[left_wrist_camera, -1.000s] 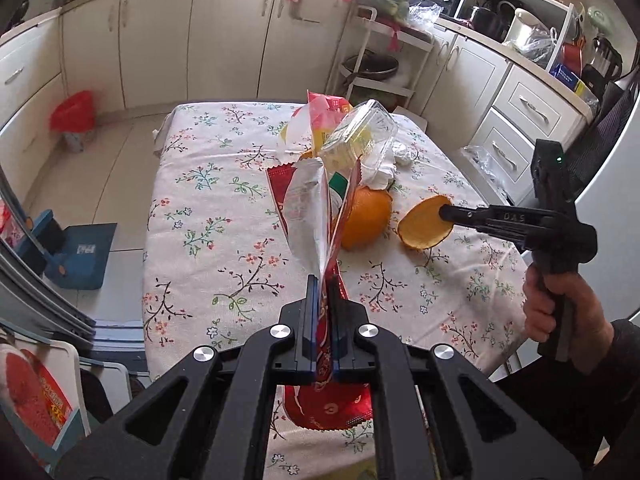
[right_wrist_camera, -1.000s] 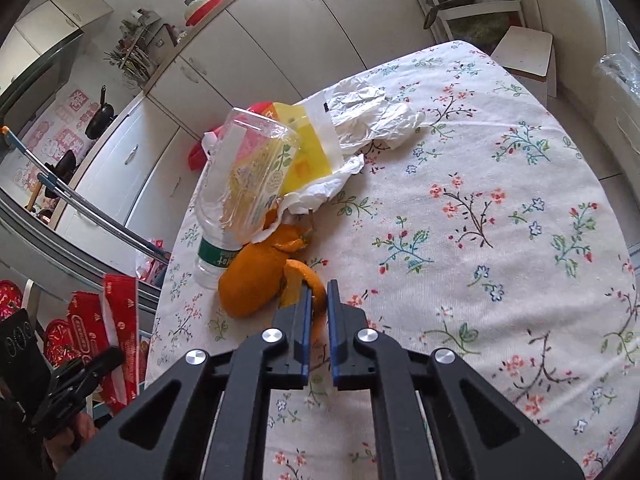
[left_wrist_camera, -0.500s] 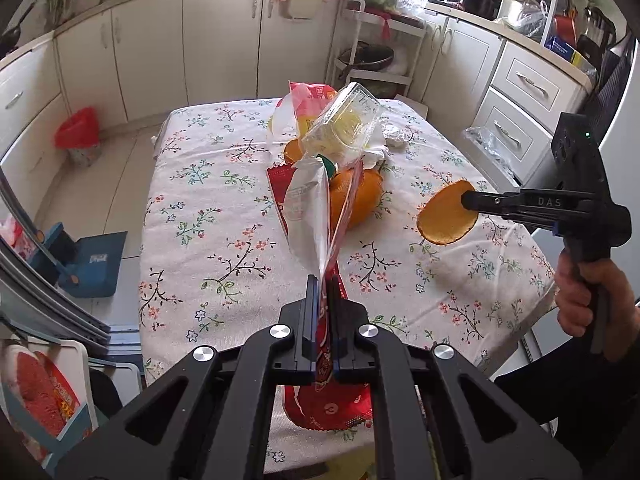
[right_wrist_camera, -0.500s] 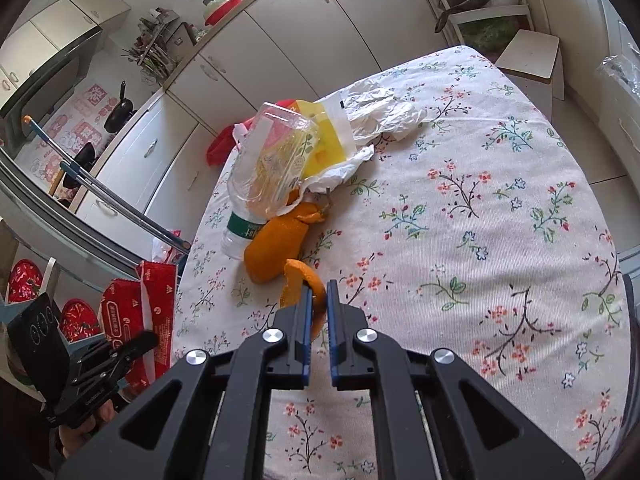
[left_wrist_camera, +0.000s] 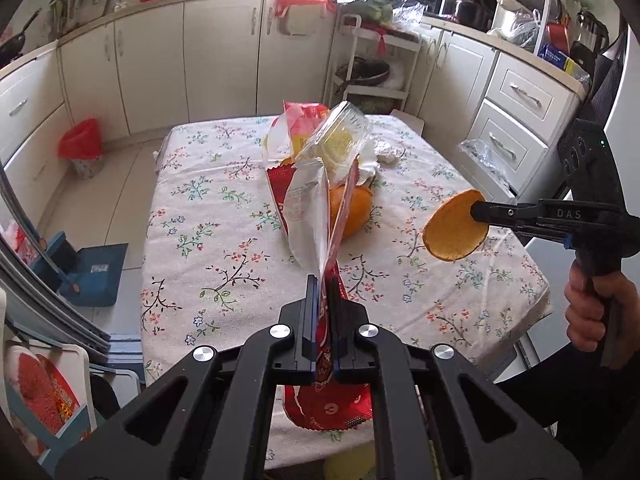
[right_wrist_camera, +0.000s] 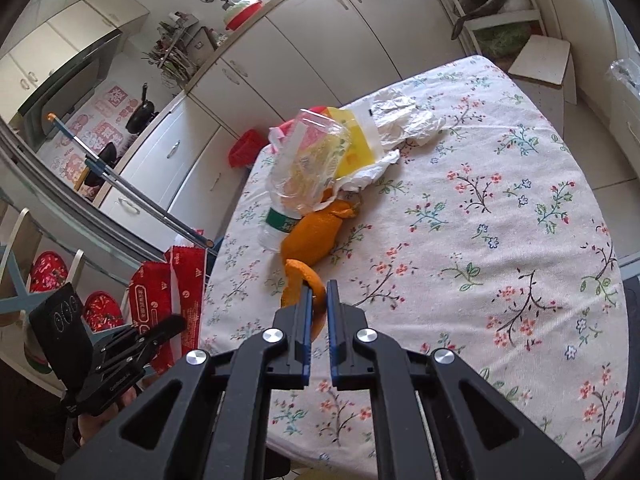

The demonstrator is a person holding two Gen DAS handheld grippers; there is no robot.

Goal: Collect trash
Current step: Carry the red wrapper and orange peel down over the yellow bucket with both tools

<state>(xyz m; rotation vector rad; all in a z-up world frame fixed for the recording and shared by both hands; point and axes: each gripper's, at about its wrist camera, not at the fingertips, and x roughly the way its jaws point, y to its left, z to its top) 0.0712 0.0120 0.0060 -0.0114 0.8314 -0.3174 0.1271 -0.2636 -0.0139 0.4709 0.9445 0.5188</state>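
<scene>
This is a home kitchen. Cream cabinets (left_wrist_camera: 224,56) with metal handles run along the walls under a countertop, and drawers (left_wrist_camera: 520,116) stand to the right. A kettle (left_wrist_camera: 506,14) and pots crowd open shelves, and a frying pan (right_wrist_camera: 140,114) hangs by a dish rack. A table (left_wrist_camera: 200,208) with a flowered cloth fills the middle; a red-lined waste bin (left_wrist_camera: 82,146) and a blue dustpan (left_wrist_camera: 96,272) sit on the tiled floor.
</scene>
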